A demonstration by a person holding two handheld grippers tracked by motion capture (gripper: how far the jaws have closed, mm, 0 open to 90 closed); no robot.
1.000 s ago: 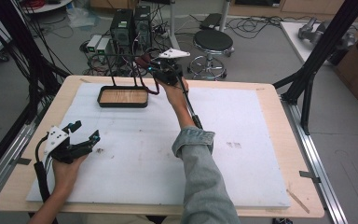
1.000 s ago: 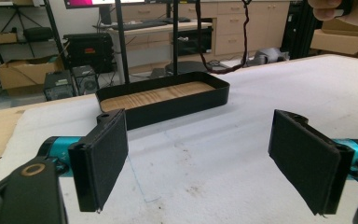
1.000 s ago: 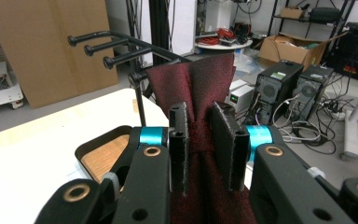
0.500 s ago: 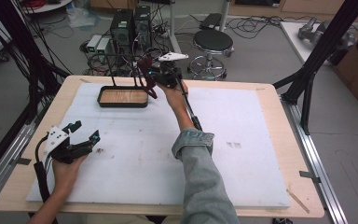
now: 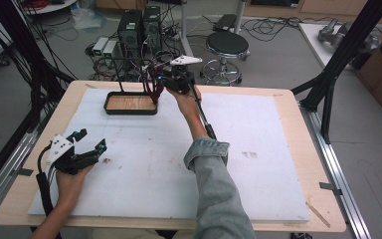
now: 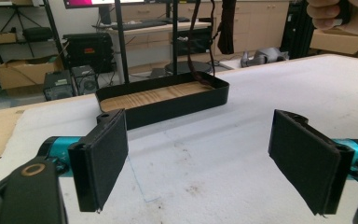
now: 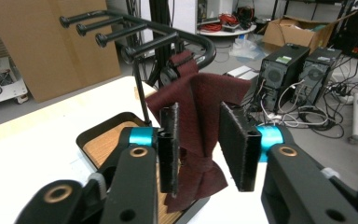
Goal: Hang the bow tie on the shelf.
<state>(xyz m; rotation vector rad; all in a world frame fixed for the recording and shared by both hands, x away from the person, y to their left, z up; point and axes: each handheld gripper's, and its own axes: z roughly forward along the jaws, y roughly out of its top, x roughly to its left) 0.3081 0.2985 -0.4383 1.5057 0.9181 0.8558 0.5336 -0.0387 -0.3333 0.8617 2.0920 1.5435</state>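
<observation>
Right gripper view: right gripper (image 7: pixel 200 149) jaws have just been opening, pads now slightly apart with the dark red fabric bow tie (image 7: pixel 200 116) between them, draped over a rod of the black metal rack (image 7: pixel 135 42). Looks like the release after hanging. Black wood-bottomed tray (image 5: pixel 129 103) holds nothing loose. Left gripper (image 5: pixel 87 144) wide open, empty.

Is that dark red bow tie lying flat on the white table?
No, the dark red bow tie hangs from a peg of the black rack above the tray, between the right gripper jaws.
</observation>
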